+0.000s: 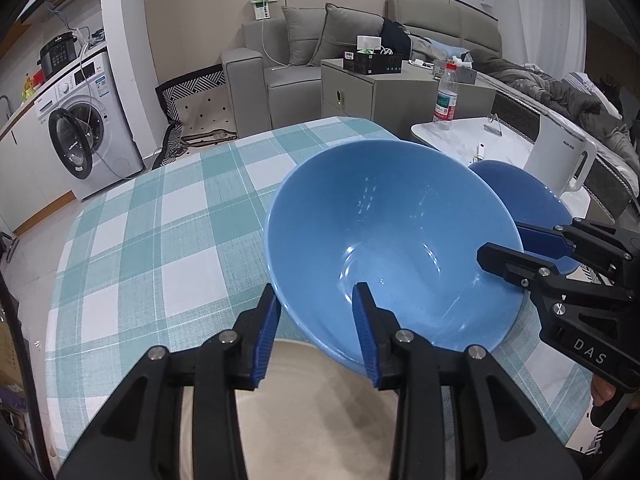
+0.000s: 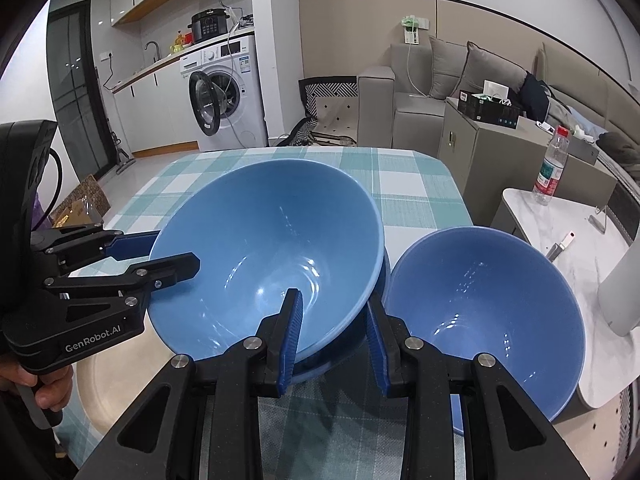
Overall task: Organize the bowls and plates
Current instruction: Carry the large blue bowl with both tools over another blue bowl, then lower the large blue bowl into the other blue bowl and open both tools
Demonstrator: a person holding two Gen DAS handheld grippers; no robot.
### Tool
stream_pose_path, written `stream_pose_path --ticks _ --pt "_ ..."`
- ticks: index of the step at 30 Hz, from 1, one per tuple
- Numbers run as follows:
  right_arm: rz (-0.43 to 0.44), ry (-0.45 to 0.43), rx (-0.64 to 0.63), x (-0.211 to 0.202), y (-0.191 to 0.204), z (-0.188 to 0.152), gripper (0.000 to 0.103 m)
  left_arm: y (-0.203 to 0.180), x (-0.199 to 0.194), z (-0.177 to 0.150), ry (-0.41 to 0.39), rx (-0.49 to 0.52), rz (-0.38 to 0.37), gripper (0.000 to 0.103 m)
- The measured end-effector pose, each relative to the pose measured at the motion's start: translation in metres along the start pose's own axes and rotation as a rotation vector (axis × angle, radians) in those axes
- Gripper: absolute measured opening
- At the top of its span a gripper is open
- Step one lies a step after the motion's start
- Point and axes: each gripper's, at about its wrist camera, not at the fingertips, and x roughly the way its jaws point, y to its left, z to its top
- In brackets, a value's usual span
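A large light-blue bowl [image 1: 400,232] [image 2: 264,248] sits tilted over a beige plate [image 1: 320,408] [image 2: 100,376] on the checked tablecloth [image 1: 160,240]. My left gripper [image 1: 316,304] [image 2: 176,250] straddles the bowl's rim, one pad inside and one outside. A sliver of cloth shows beside the outer pad, so it stands slightly open. My right gripper [image 2: 334,308] [image 1: 500,244] is shut on the opposite rim, one pad inside the bowl and one on its darker outer wall. A smaller blue bowl [image 2: 480,312] [image 1: 528,200] stands just right of the large one.
A white kettle [image 1: 560,160] and a water bottle [image 1: 445,96] stand on a white side table [image 2: 532,216] to the right. Beyond the table's far edge are a washing machine [image 2: 224,92] and a grey sofa [image 1: 288,60]. A hand [image 2: 44,392] holds the left gripper's handle.
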Motion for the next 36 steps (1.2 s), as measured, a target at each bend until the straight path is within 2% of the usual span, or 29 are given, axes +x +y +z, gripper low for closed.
stream_pose_path --ticks 11,21,29,35,36 --pt "-0.051 0.002 -0.032 0.000 0.011 -0.003 0.033 -0.002 0.003 -0.003 0.015 0.015 -0.001 0.036" --pt "-0.077 0.009 -0.064 0.003 0.013 -0.004 0.038 -0.005 0.008 -0.006 0.036 0.024 0.005 0.039" --pt "-0.070 0.003 -0.065 0.002 0.013 -0.005 0.046 -0.008 0.007 -0.007 0.025 0.039 -0.010 0.050" --pt "-0.052 -0.004 -0.056 0.000 0.013 -0.007 0.052 -0.008 0.005 -0.007 0.018 0.044 -0.022 0.052" --pt "-0.044 -0.009 -0.053 -0.002 0.013 -0.007 0.058 -0.007 0.005 -0.007 0.020 0.042 -0.022 0.053"
